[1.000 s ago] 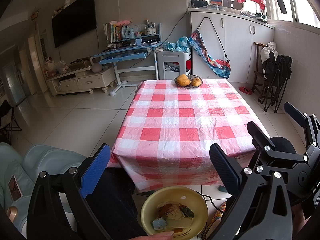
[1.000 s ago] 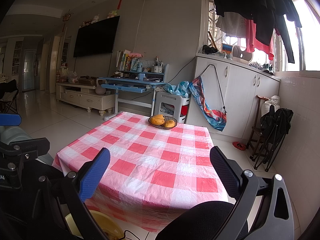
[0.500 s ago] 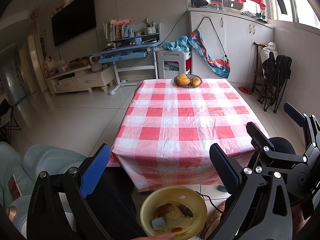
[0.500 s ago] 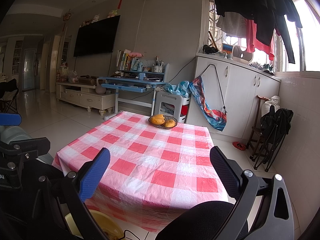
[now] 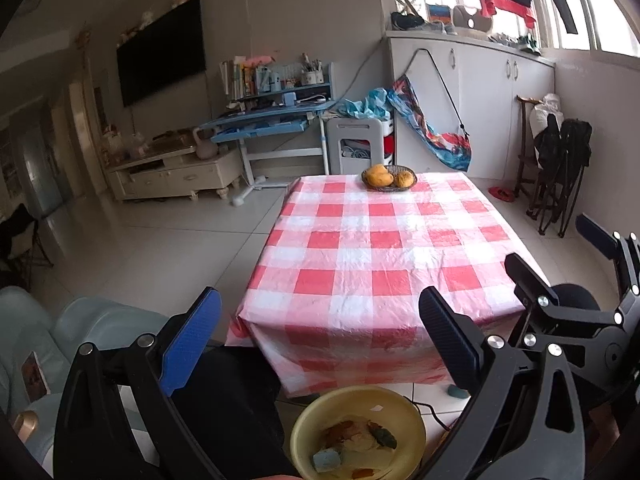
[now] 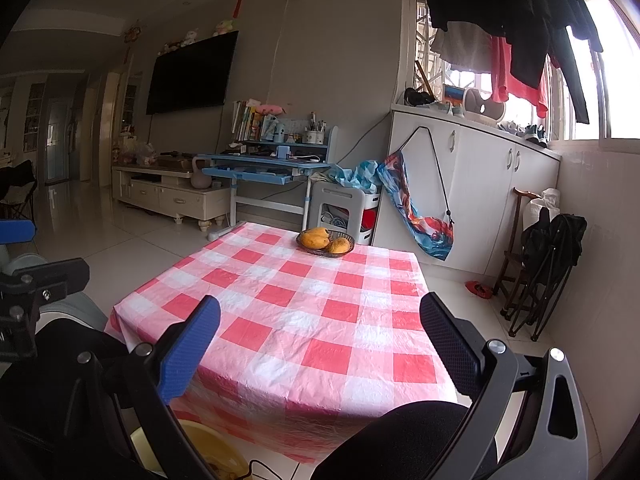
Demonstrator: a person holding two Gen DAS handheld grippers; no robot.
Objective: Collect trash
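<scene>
Both claws spread wide, holding nothing.
The round yellow plastic basin (image 5: 358, 432) of scraps lies below the left gripper (image 5: 320, 344), near the right gripper (image 6: 320, 344).

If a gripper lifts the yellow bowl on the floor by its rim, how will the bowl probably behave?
The yellow bowl looks like thin plastic, so it is probably light and may flex at the rim. It holds loose scraps, so tilting it would likely spill them. Its smooth rim may slip between the fingers.

A fruit basket (image 5: 389, 178) sits at the worktop's (image 5: 384, 256) far edge; a bowl (image 5: 358, 432) of what seem scraps lies on the floor before it.
</scene>
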